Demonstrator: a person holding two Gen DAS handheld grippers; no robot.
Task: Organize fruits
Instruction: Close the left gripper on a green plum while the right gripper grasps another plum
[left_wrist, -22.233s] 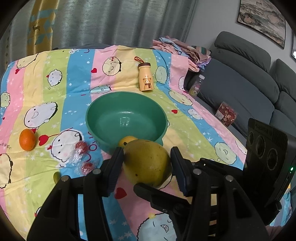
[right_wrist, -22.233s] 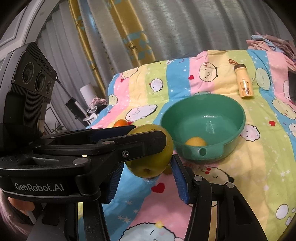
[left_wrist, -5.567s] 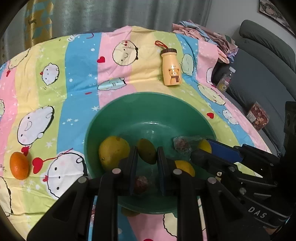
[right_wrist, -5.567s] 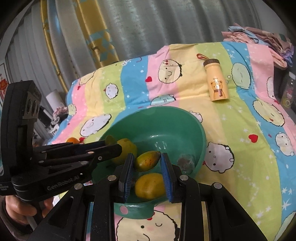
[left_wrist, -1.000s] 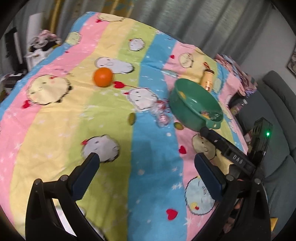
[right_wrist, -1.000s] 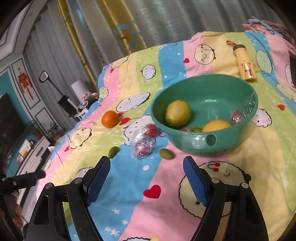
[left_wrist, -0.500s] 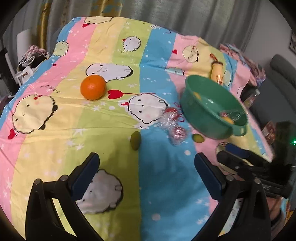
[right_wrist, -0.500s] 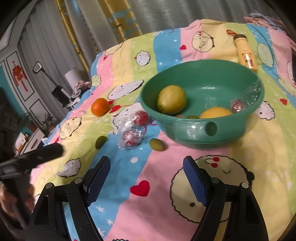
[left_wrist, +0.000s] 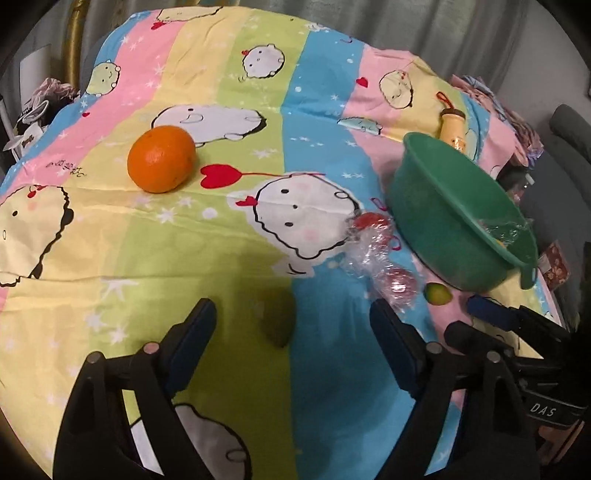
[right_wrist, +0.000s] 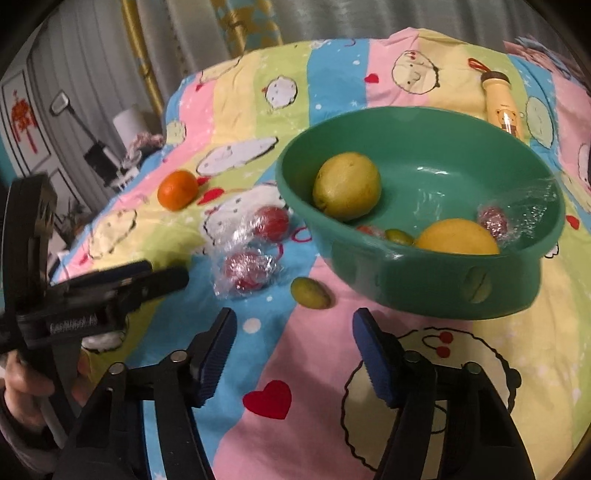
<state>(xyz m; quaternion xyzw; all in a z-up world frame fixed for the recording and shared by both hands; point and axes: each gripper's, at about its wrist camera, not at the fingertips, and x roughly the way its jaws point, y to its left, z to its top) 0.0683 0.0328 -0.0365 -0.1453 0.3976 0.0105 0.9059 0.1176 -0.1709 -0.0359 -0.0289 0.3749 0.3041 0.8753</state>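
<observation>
Over the last second the left gripper (left_wrist: 291, 325) has dropped low over the cartoon-print sheet (left_wrist: 240, 110), its fingers spread wide around a small smooth green fruit (left_wrist: 277, 322), likely the next pick. The right gripper (right_wrist: 291, 332) has closed in too, fingers spread and empty just short of another small green fruit (right_wrist: 309, 293). The glossy green plastic basin (right_wrist: 436, 284) already holds a round yellow-green fruit (right_wrist: 347, 186). The dimpled orange (left_wrist: 161, 158) and crinkly film-wrapped red fruits (left_wrist: 384, 258) wait outside.
</observation>
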